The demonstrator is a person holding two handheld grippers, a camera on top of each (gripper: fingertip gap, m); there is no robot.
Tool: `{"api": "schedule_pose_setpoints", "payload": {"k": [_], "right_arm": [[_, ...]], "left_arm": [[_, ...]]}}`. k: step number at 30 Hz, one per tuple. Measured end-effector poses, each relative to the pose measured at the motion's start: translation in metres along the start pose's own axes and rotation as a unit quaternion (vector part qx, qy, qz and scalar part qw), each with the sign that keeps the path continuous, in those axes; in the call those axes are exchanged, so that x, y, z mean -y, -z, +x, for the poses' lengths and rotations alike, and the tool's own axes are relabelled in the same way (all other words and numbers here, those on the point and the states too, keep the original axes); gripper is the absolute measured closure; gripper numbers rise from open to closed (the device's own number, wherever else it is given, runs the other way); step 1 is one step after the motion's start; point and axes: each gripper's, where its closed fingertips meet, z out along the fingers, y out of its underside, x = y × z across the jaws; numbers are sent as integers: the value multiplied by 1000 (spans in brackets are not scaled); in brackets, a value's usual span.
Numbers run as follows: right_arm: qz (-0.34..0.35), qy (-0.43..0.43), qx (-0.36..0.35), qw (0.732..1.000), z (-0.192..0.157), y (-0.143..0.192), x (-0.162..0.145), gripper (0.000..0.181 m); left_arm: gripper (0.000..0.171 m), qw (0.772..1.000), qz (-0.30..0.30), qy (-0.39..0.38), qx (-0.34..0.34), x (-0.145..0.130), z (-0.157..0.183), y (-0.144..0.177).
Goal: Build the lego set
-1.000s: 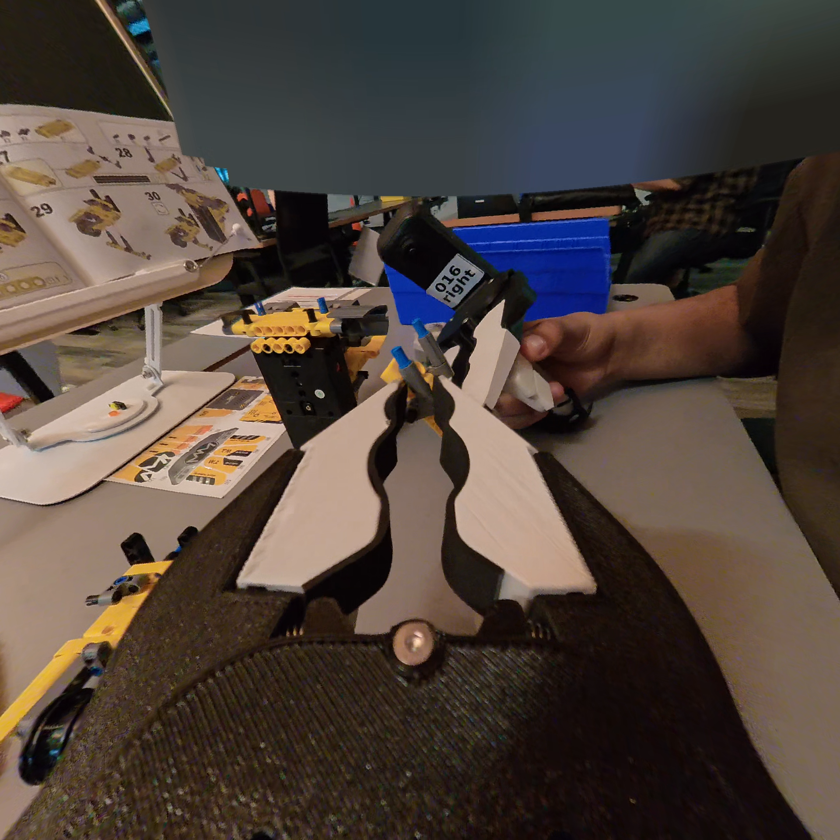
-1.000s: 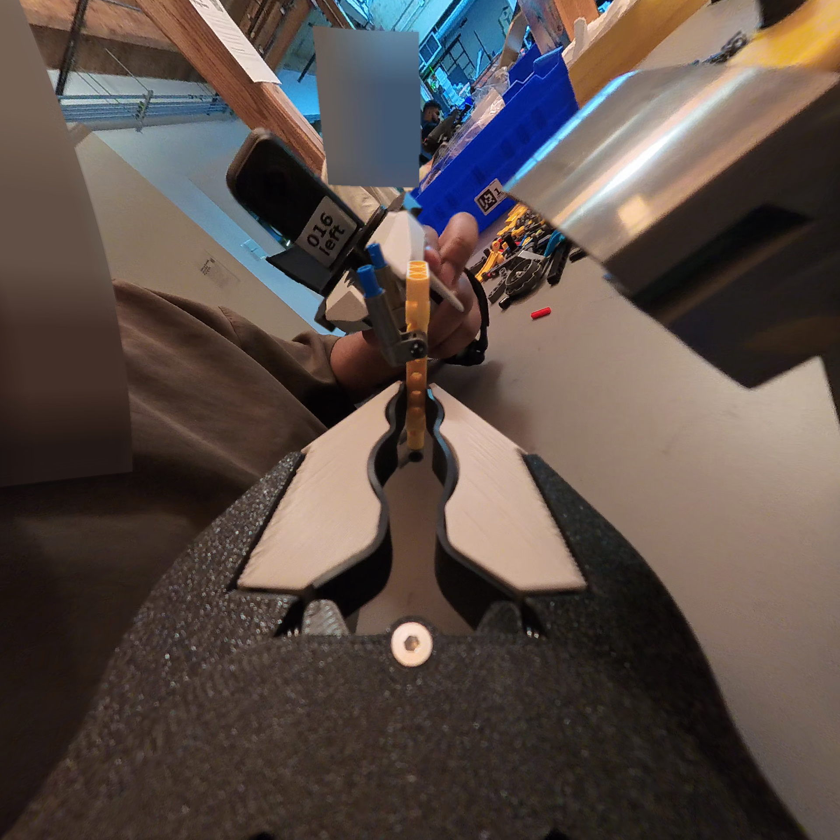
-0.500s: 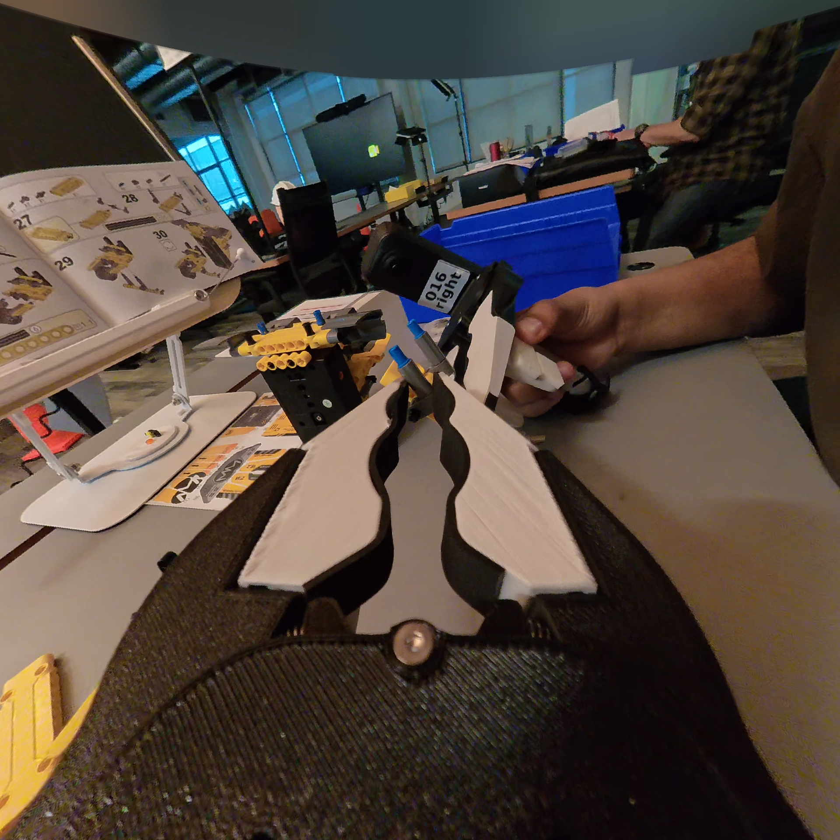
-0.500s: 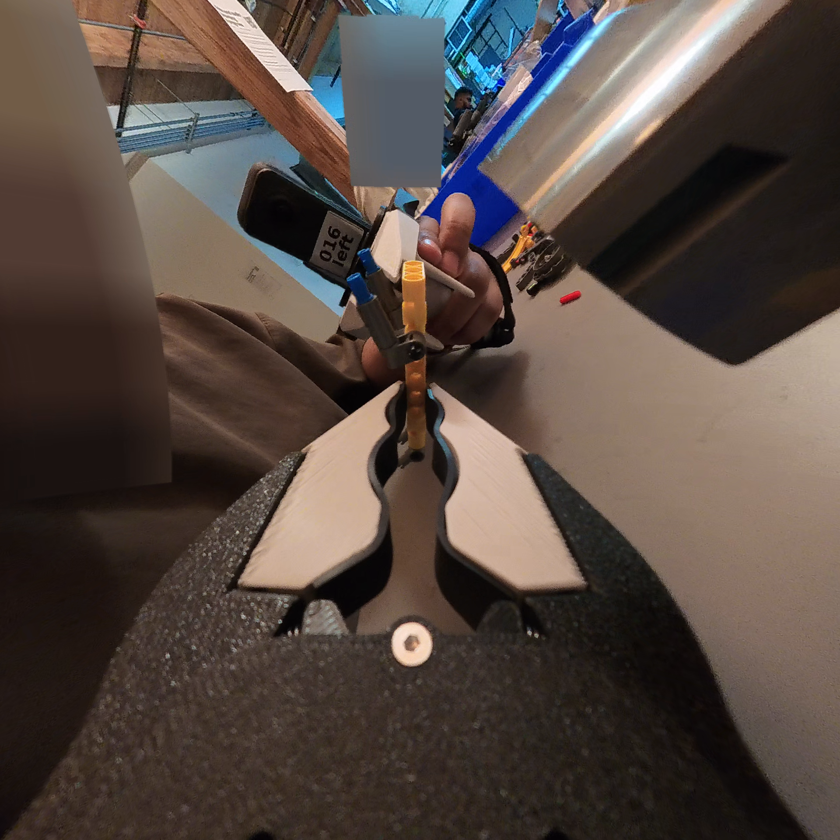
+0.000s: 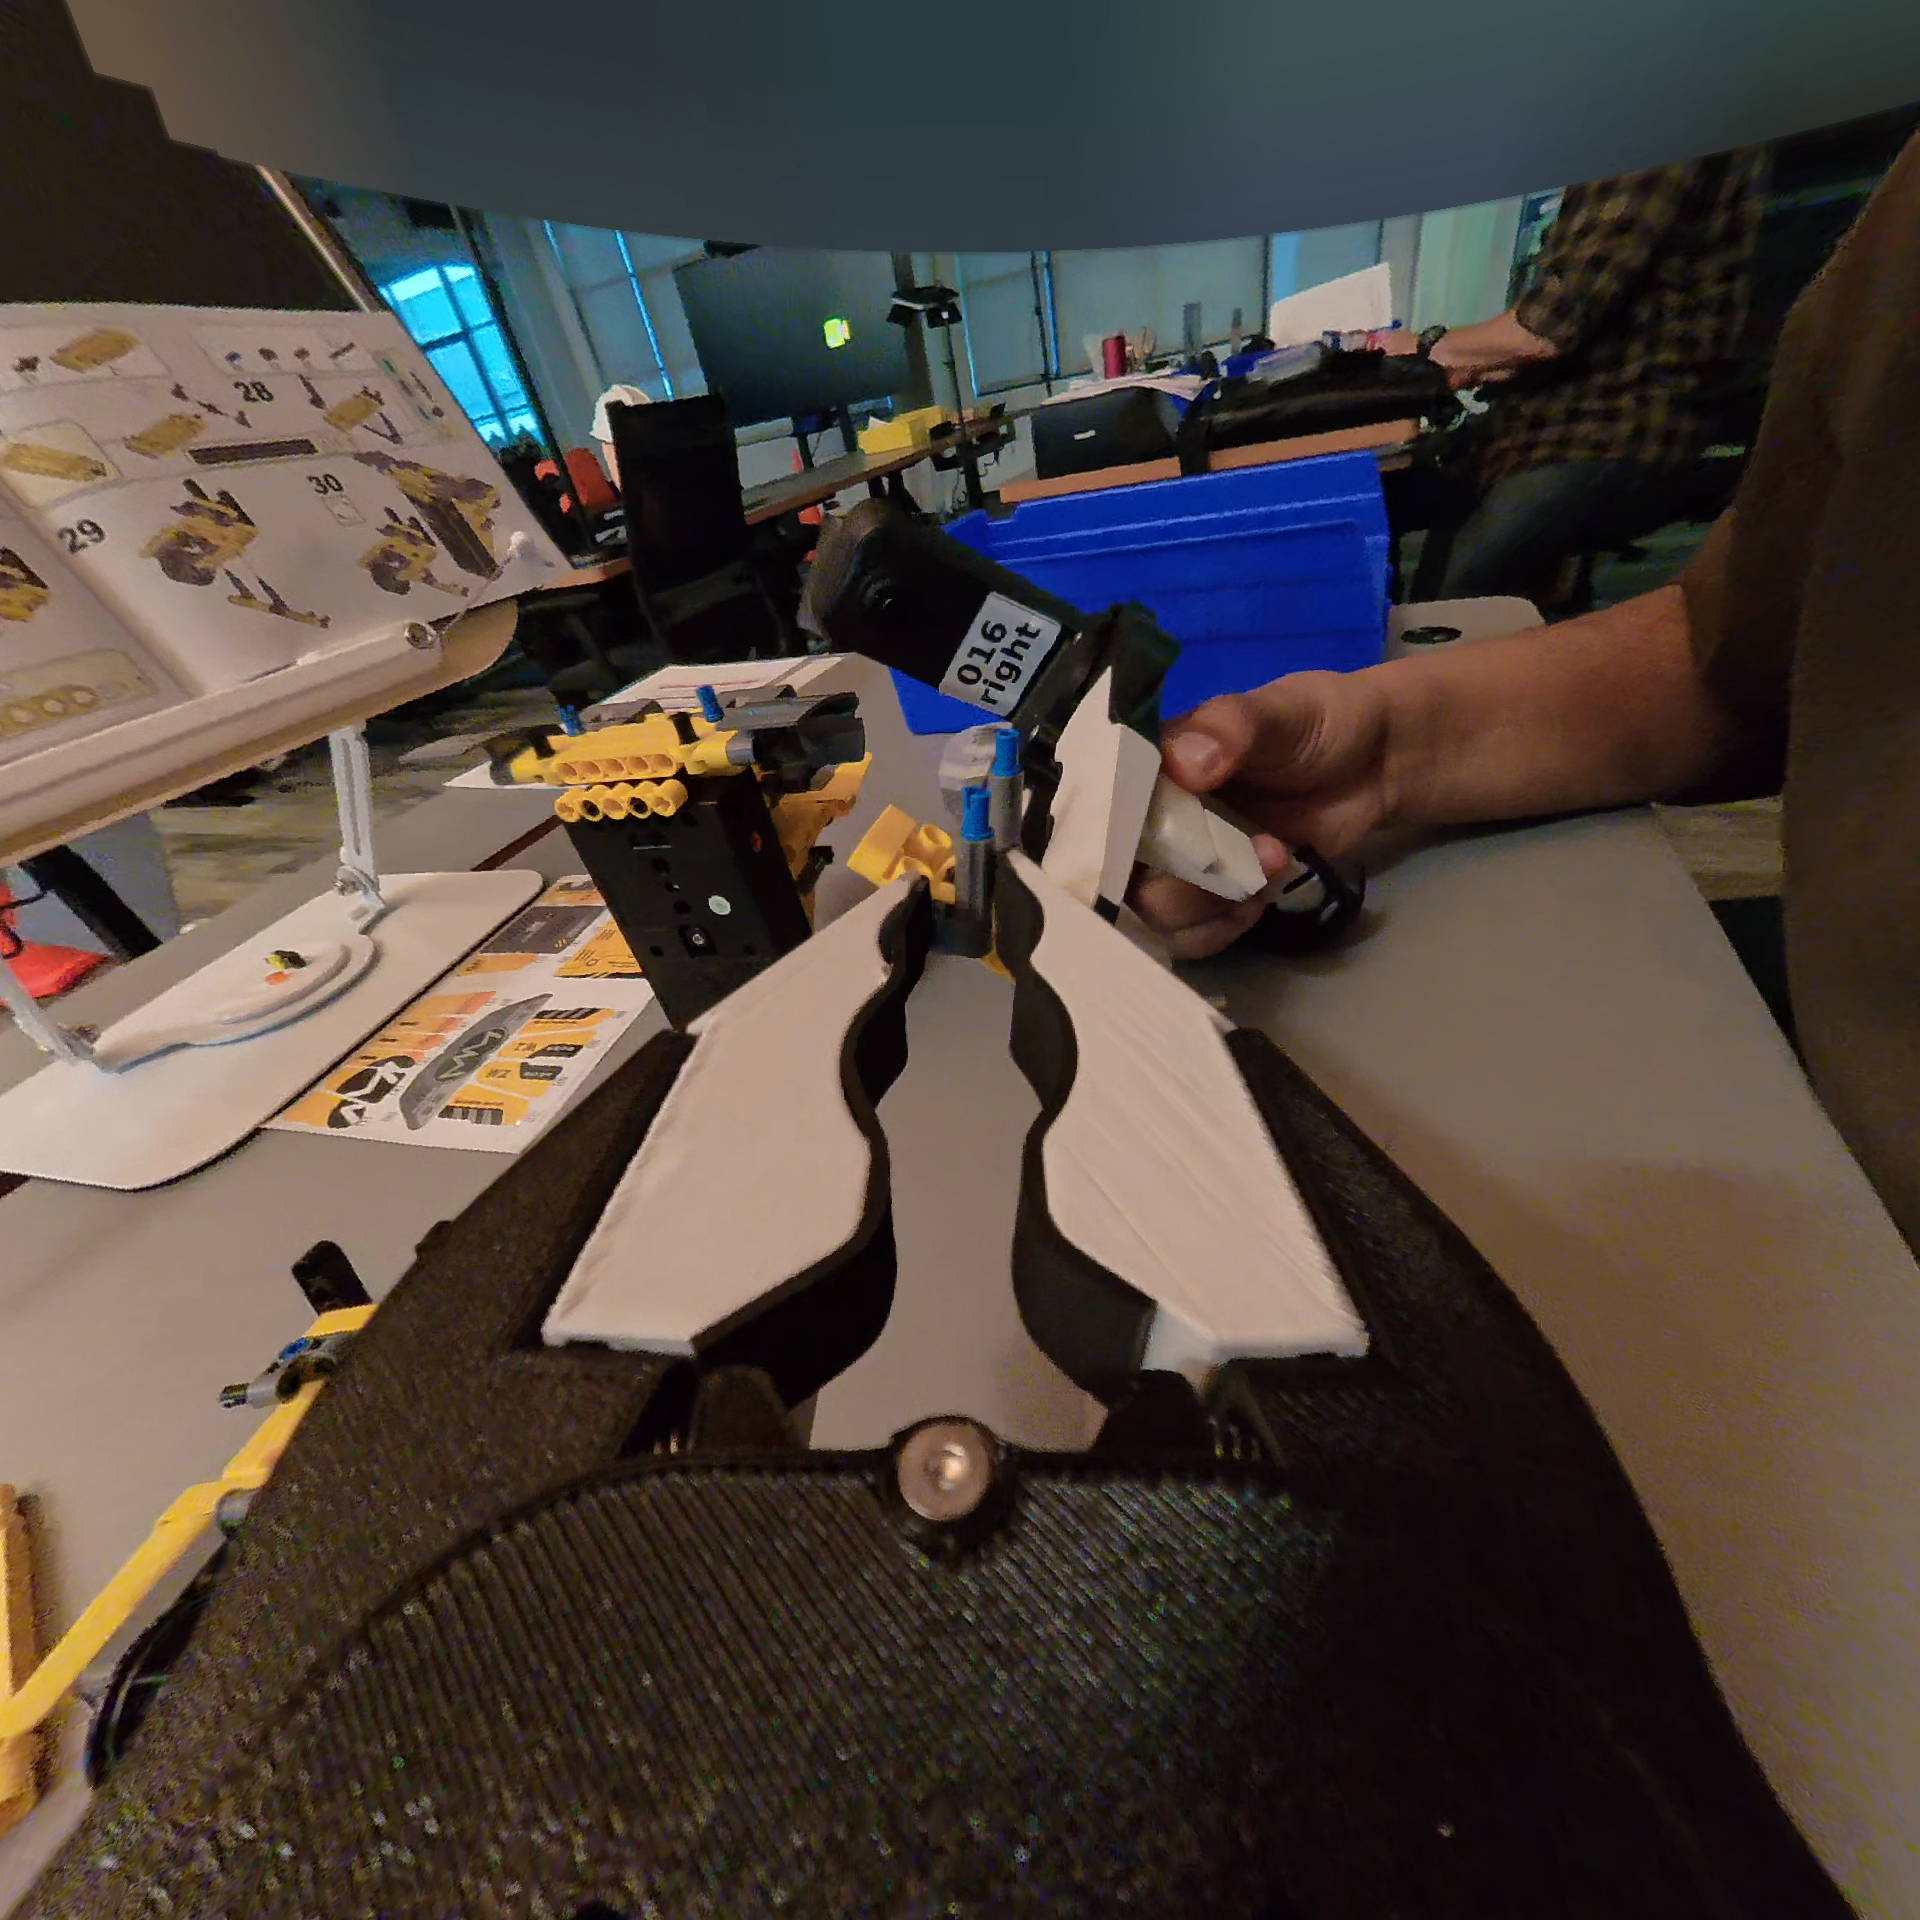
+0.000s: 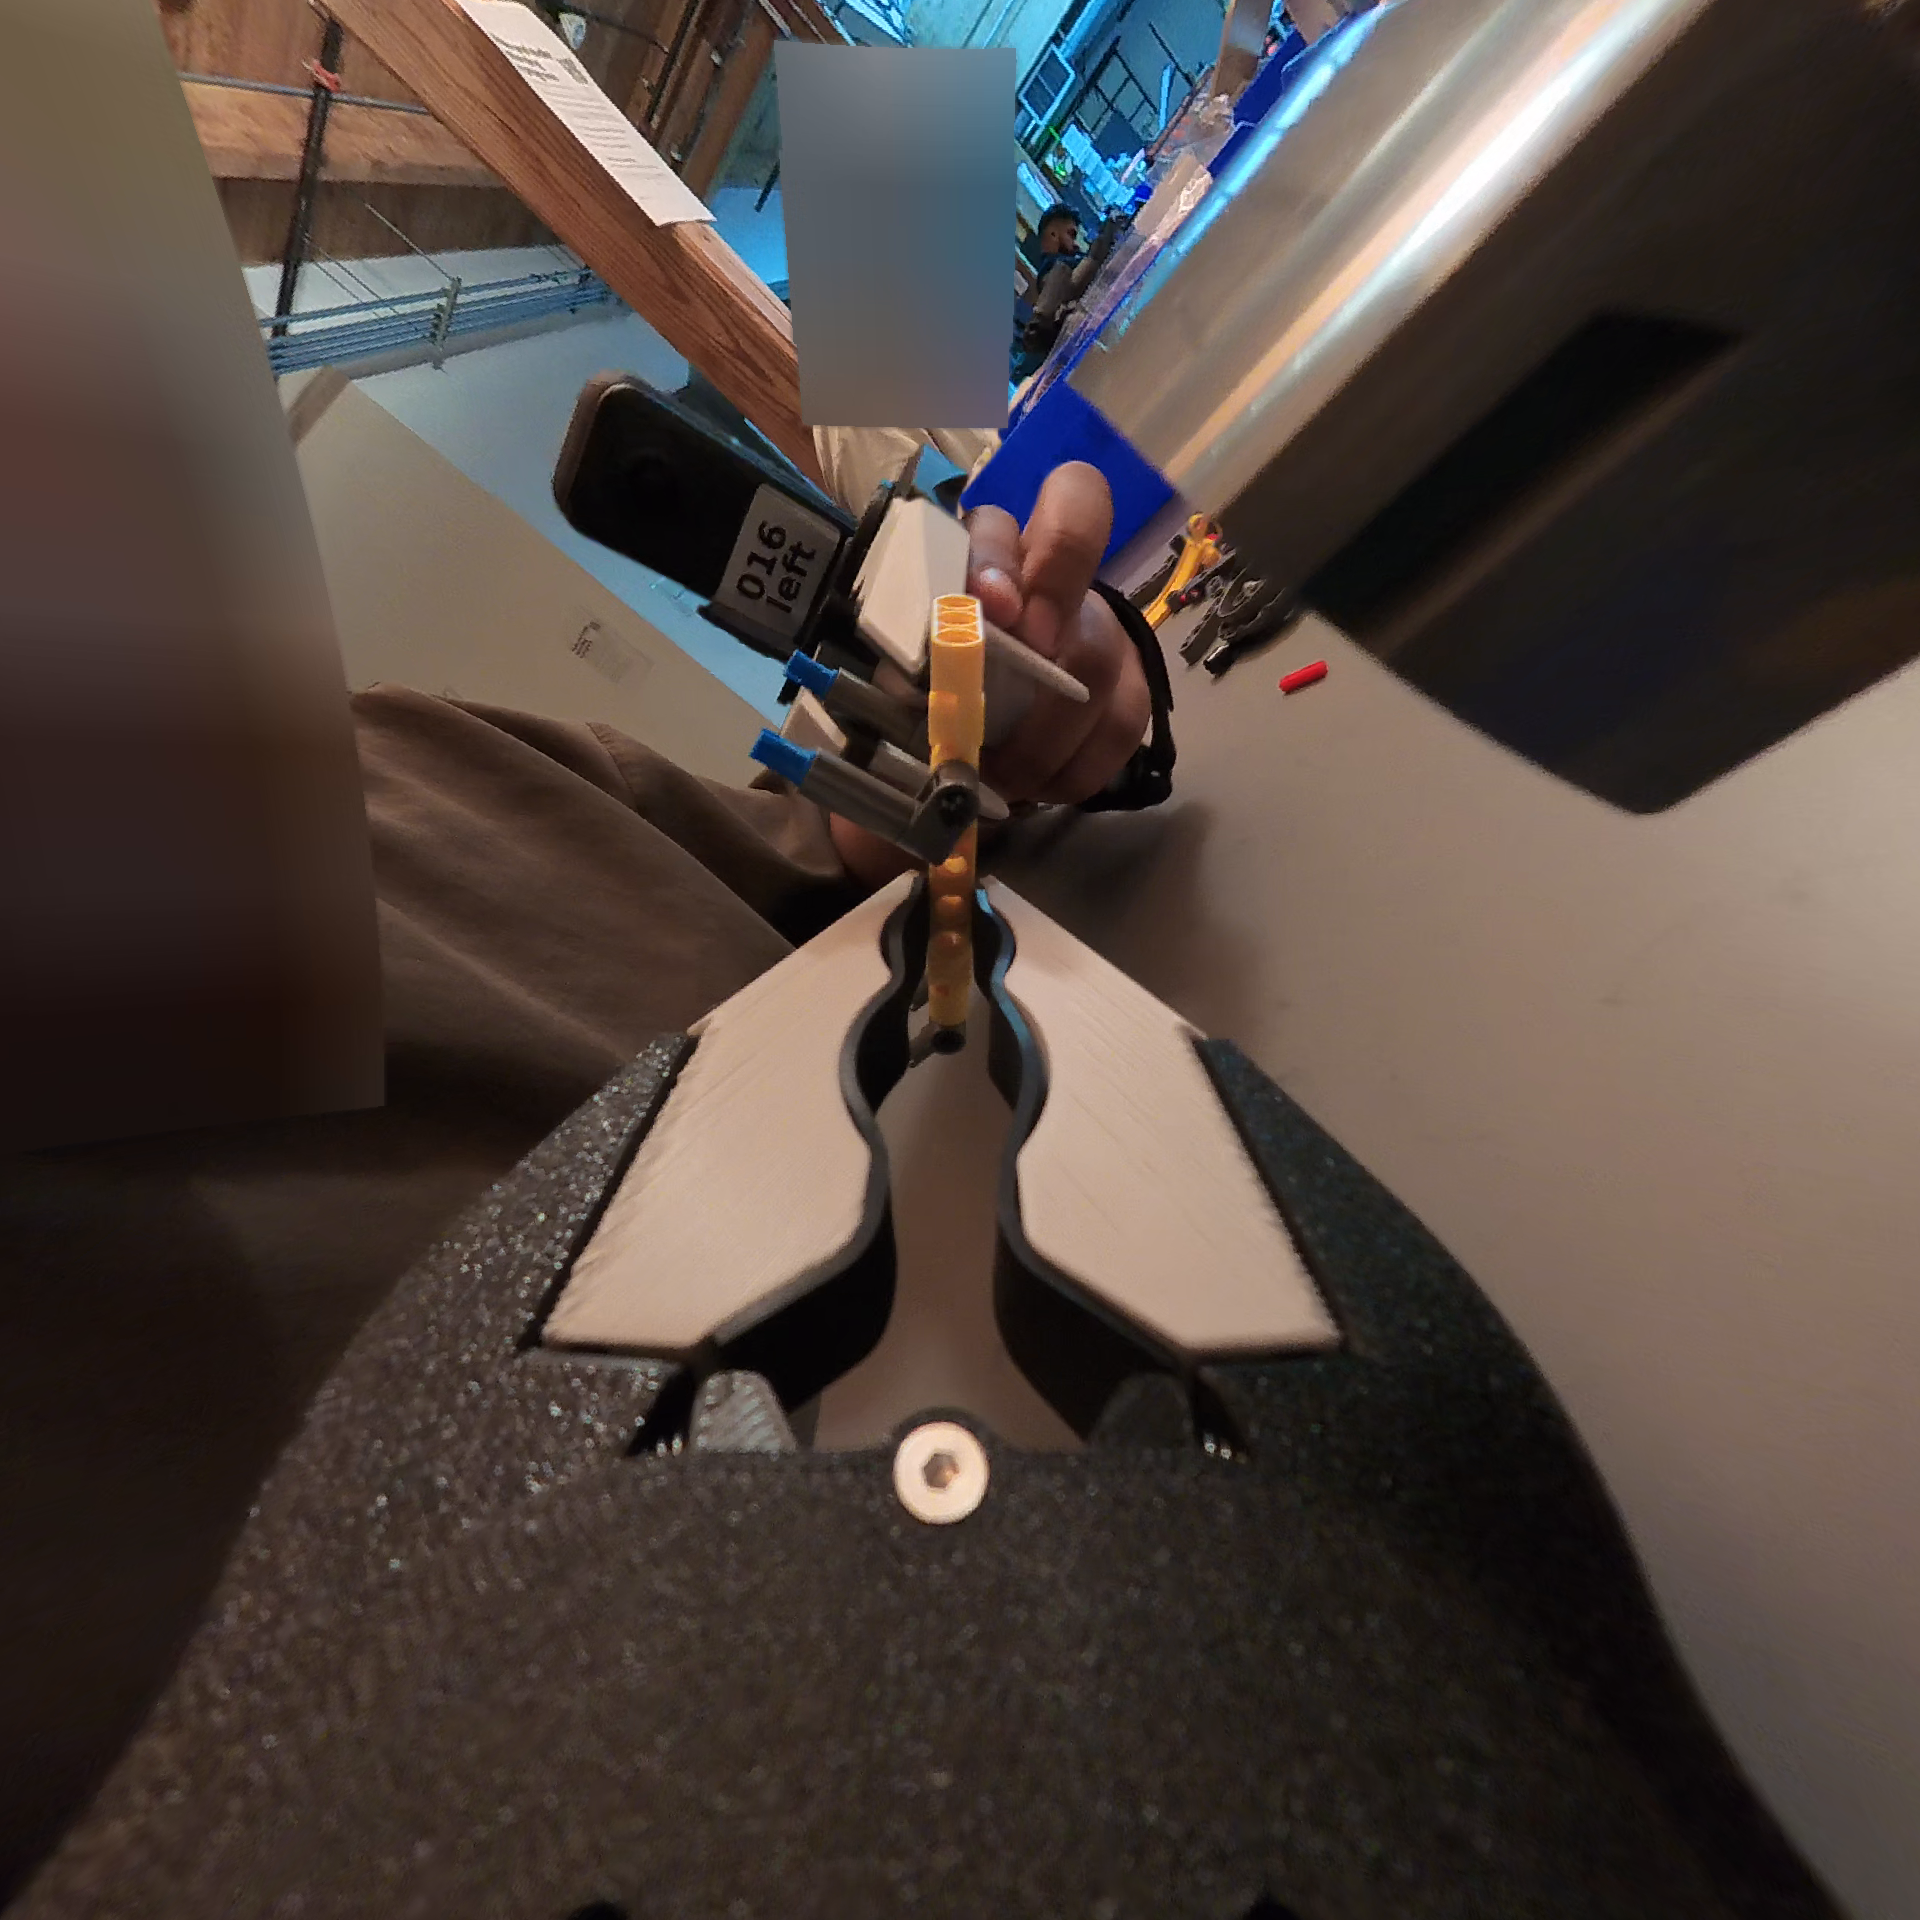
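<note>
My right gripper [image 6: 951,894] is shut on a yellow studless beam [image 6: 954,717] that stands out past its tips. A grey connector [image 6: 888,795] with two blue pins [image 6: 779,750] sits on the beam's side. My left gripper [image 5: 961,899] is closed around this grey connector [image 5: 979,842], with the blue pins [image 5: 1003,753] pointing up. The yellow beam [image 5: 902,844] shows just behind its tips. The two grippers meet tip to tip above the grey table [image 5: 1507,1143]. The right gripper also shows in the left wrist view [image 5: 1091,800], and the left gripper in the right wrist view [image 6: 914,613], each held by a hand.
A black and yellow model [image 5: 691,831] stands left of the tips. An open instruction booklet [image 5: 239,499] rests on a white stand, with a sticker sheet [image 5: 468,1060] below it. A blue bin [image 5: 1195,582] is behind. Loose parts [image 6: 1216,613] and a red pin [image 6: 1302,677] lie on the table. Both grippers' tips are close together, under 4 cm apart.
The grey connector has swung on the yellow beam: its blue pins stand more upright in the left wrist view and point more sideways in the right wrist view. Both grippers stay closed.
</note>
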Motion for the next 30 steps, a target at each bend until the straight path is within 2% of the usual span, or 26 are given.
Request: {"api": "schedule_pose_setpoints", "payload": {"k": [5, 13, 15, 18, 22, 30], "right_arm": [[-1, 15, -13, 1000, 1, -1, 0, 175], [-25, 91, -76, 993, 9, 0, -2, 175], [-26, 92, -78, 992, 9, 0, -2, 175], [-28, 86, -72, 993, 9, -1, -4, 175], [-27, 87, -73, 993, 9, -1, -3, 175], [-25, 89, -74, 993, 9, 0, -3, 175]], "left_arm": [[164, 1000, 1, 24, -6, 1, -1, 0], [169, 990, 9, 136, -47, 0, -2, -1], [169, 991, 9, 126, -42, 0, -2, 0], [158, 994, 12, 105, -26, 1, -4, 0], [147, 993, 17, 112, -22, 3, -8, 2], [138, 993, 8, 117, -29, -1, -6, 0]]}}
